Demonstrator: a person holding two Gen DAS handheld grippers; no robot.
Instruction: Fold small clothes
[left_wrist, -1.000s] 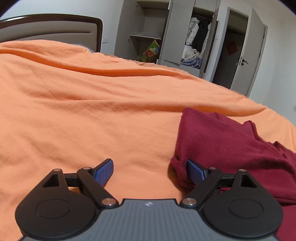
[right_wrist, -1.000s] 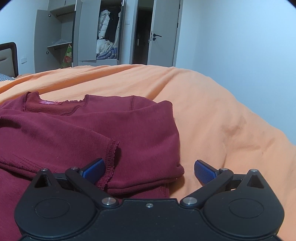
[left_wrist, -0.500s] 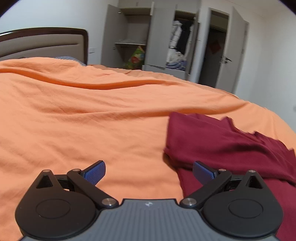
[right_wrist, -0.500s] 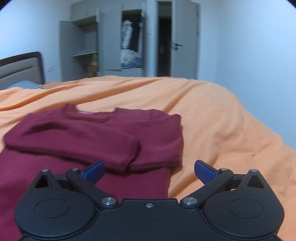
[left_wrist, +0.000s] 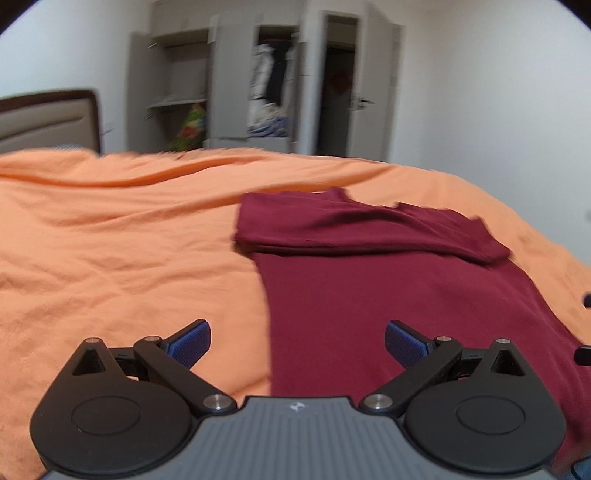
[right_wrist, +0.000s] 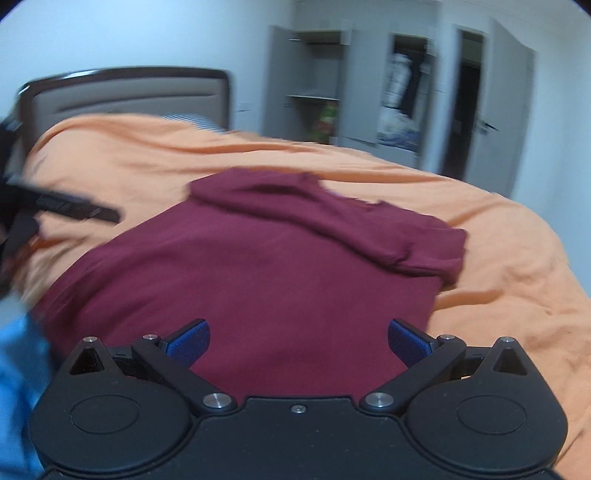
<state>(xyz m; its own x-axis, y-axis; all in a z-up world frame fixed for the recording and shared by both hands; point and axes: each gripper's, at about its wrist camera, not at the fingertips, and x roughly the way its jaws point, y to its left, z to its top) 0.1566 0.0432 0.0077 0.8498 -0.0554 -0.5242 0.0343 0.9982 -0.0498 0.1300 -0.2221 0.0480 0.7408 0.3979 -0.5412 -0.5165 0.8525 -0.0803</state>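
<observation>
Now both grippers empty, fingers spread: left gripper (left_wrist: 297, 341), right gripper (right_wrist: 298, 341) hover over near hem. Maroon top (right_wrist: 258, 273) flat on orange bed (left_wrist: 110, 258), sleeves folded across chest, ready for bottom-up fold.

Left gripper (left_wrist: 297, 341) fingers spread, empty, above maroon shirt (left_wrist: 388, 280) edge on orange bedsheet (left_wrist: 118, 258).

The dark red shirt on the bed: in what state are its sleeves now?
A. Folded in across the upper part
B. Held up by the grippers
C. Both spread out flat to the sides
A: the sleeves lie across the upper part of the dark red shirt, and the left gripper and right gripper are both open and empty.
</observation>
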